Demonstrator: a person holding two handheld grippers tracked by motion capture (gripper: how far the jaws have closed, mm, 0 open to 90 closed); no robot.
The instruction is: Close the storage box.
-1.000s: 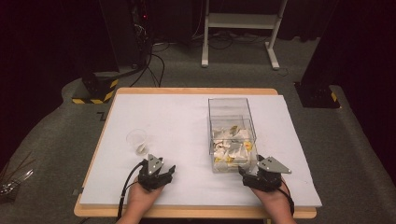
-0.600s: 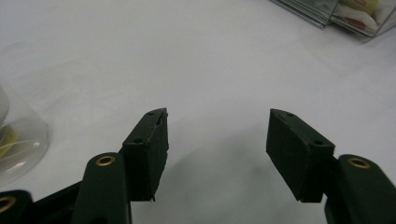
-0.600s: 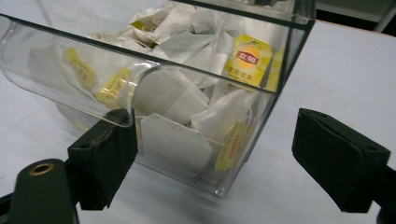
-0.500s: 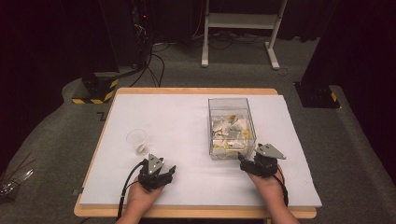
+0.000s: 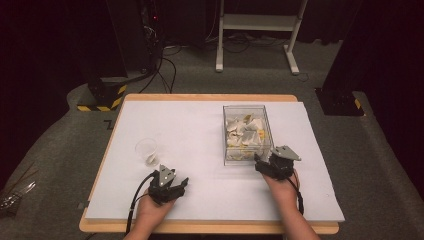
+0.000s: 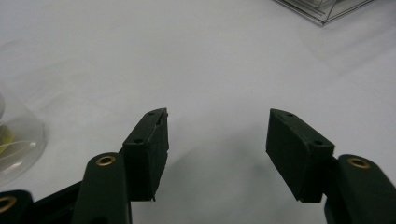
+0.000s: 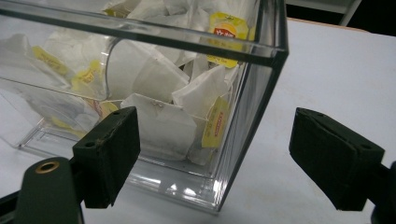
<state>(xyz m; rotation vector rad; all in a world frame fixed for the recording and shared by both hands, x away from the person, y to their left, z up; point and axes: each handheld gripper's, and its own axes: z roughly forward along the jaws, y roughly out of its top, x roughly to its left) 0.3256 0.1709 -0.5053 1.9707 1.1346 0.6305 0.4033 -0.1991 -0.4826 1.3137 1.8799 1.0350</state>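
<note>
My right gripper point(image 7: 215, 158) stands wide open and empty against the near corner of the clear box point(image 5: 246, 134) of tea bags point(image 7: 161, 126). Pushing on could shove the box. My left gripper point(image 6: 217, 154), also wide open, waits beside the one plastic cup point(image 5: 147, 151).

text: none legible | tea bag tags point(image 7: 227, 25): yellow with red print, too blurred to read
</note>
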